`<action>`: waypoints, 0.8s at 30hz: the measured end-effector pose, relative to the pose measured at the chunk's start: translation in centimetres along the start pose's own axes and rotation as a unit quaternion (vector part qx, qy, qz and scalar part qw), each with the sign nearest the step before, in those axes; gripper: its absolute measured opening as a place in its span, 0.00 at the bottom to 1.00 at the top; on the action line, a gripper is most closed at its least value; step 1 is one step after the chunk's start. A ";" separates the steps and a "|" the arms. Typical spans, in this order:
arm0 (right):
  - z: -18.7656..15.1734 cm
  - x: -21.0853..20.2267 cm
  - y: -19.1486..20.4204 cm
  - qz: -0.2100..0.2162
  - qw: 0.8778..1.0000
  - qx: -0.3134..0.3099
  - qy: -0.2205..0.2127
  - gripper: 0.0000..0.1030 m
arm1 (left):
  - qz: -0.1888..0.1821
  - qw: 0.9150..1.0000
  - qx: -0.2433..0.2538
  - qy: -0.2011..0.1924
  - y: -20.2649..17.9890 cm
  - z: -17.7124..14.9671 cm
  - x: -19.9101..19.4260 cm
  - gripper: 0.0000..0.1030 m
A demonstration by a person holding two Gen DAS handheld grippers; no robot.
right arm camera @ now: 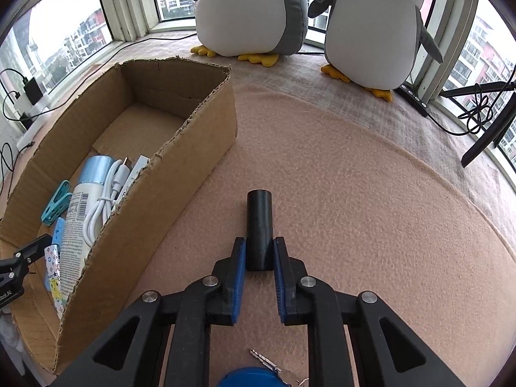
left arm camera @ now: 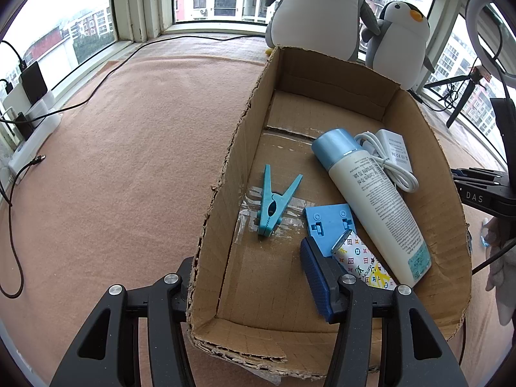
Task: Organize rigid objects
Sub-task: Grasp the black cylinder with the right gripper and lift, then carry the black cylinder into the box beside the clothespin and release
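pink felt windowsill: cardboard box already has the bottle, clothespin and charger, left gripper gaping over its wall, right gripper clamped on black tube outside.

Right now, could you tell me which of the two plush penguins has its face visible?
The smaller penguin, on the right: its orange beak shows; the bigger penguin is cropped.

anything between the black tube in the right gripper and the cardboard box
Only the box's own near side wall. The black tube sits between the right gripper fingers, on the pink mat beside the cardboard box; it must be lifted over that wall. Otherwise the mat between them is bare.
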State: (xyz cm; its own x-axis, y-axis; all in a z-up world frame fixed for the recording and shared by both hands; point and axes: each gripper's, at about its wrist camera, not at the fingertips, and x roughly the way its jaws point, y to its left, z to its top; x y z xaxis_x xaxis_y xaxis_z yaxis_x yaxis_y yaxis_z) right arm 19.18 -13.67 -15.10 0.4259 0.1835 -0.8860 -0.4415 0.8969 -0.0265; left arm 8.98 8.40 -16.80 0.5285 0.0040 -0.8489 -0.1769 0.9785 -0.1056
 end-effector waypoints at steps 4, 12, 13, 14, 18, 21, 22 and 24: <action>-0.2 -0.3 -0.3 0.006 1.000 0.015 -0.008 0.14 | 0.000 1.000 0.000 0.000 0.0 0.0 0.0 0.56; -0.6 -3.3 -0.3 0.023 0.998 0.042 -0.041 0.14 | 0.000 1.000 0.000 0.000 0.0 0.0 0.0 0.56; -0.5 -3.9 -0.1 0.026 0.998 0.043 -0.048 0.14 | 0.000 1.000 0.000 0.000 0.0 0.0 0.0 0.56; -0.5 -4.5 0.1 0.028 0.997 0.043 -0.054 0.14 | 0.000 1.000 0.000 0.000 0.0 0.0 0.0 0.56; -0.2 -6.7 1.7 0.050 0.995 0.038 -0.076 0.14 | 0.000 1.000 0.000 0.000 0.0 0.0 0.0 0.56; 0.3 -7.8 3.2 0.065 0.994 0.032 -0.088 0.14 | 0.000 1.000 0.000 0.000 0.1 0.0 0.0 0.56; 0.5 -8.0 3.7 0.072 0.993 0.031 -0.089 0.14 | 0.000 1.000 0.000 0.000 0.0 0.0 0.0 0.56; 0.8 -8.3 4.8 0.084 0.992 0.025 -0.093 0.14 | -0.001 1.000 0.000 0.000 0.1 0.0 0.0 0.56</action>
State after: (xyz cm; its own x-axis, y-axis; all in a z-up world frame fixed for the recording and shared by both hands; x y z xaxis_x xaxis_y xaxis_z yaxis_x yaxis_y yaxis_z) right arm 14.16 -10.62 -7.48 0.4894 0.3986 -0.7756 -0.4813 0.8652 0.1409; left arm 8.99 8.46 -16.81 0.5288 0.0028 -0.8487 -0.1770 0.9784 -0.1071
